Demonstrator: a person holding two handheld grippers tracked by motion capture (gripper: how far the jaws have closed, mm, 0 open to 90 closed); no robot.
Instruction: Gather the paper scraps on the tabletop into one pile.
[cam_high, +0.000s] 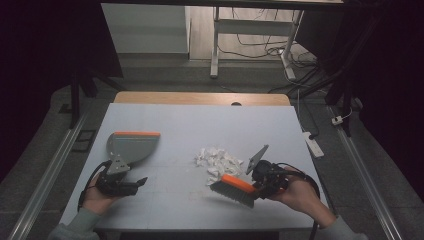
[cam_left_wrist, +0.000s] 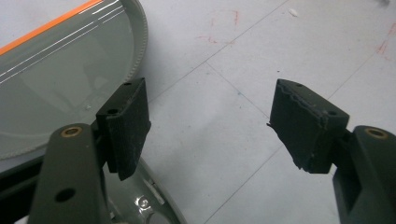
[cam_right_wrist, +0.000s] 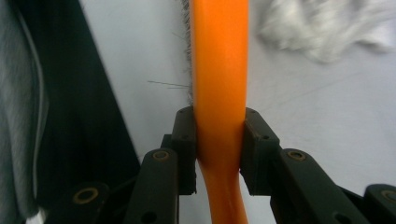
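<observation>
Here the right tongs (cam_high: 260, 186) clamp the brush (cam_high: 234, 189) — left tongs (cam_left_wrist: 219, 126) gape empty beside the dustpan (cam_high: 131, 147) — a hasty sweep could scatter the paper scraps (cam_high: 218, 161) off the desk (cam_high: 200, 125).

From where I'm driving, the middle of the table (cam_high: 200, 120) between the dustpan (cam_high: 132, 146) and the paper scraps (cam_high: 217, 160) is wide open, same for the whole far half. The scraps sit right beside the brush (cam_high: 234, 189), blocking its far side. The dustpan crowds my left gripper (cam_high: 141, 182).
</observation>
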